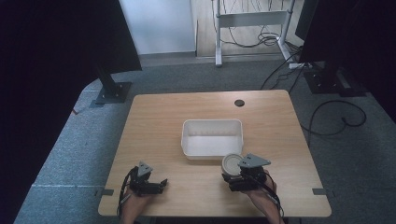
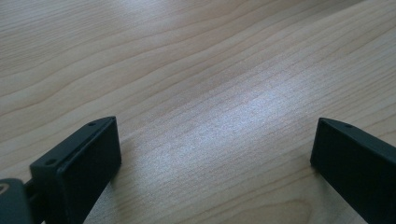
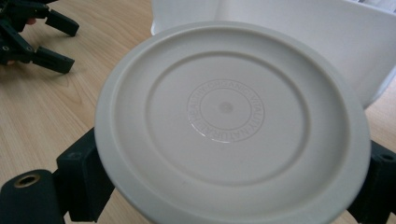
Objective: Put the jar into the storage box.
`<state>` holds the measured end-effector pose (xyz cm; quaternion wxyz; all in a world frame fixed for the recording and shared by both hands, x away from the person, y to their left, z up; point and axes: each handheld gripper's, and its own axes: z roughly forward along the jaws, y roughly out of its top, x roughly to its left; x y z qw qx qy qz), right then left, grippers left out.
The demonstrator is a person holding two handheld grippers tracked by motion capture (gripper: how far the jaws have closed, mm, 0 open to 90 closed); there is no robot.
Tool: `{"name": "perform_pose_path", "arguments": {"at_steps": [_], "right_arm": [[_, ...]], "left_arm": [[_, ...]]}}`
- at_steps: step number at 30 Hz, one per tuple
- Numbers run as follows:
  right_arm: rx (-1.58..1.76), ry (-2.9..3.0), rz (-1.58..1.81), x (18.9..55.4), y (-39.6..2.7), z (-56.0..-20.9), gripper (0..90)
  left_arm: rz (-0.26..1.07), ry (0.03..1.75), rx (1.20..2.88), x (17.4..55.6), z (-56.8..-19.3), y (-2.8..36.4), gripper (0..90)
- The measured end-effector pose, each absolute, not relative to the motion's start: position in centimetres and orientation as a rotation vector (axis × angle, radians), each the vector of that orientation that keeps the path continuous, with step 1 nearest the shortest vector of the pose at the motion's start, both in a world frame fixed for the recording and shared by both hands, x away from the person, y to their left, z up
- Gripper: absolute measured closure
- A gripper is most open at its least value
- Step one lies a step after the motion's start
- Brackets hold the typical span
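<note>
Now | right tool (image 1: 236, 178) clenched on round white lid (image 3: 232, 123), tilted up just before white bin (image 1: 213, 137), likely for dropping in | left tool (image 1: 159, 183) released, resting idle on desk (image 1: 159, 121), well apart

From the high view we look forward and down on the whole wooden table (image 1: 159, 121) from above its near edge. The left gripper view sits low and close, facing along its jaws across bare tabletop (image 2: 196, 70). The right gripper view looks at close range onto a round white lid (image 3: 231, 121). It shares the white bin (image 3: 299, 32) and the left gripper (image 3: 42, 37) with the high view.
</note>
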<state>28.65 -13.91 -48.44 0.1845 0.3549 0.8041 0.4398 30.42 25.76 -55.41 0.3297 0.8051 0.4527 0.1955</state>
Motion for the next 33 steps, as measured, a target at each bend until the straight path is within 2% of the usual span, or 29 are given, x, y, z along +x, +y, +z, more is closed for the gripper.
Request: {"name": "perform_pose_path", "arguments": {"at_steps": [33], "right_arm": [[0.982, 2.253, 1.261, 33.0, -9.5, -47.5, 9.1]], "left_arm": [[0.511, 1.184, 2.105, 30.4, -55.4, 25.8, 1.6]]}}
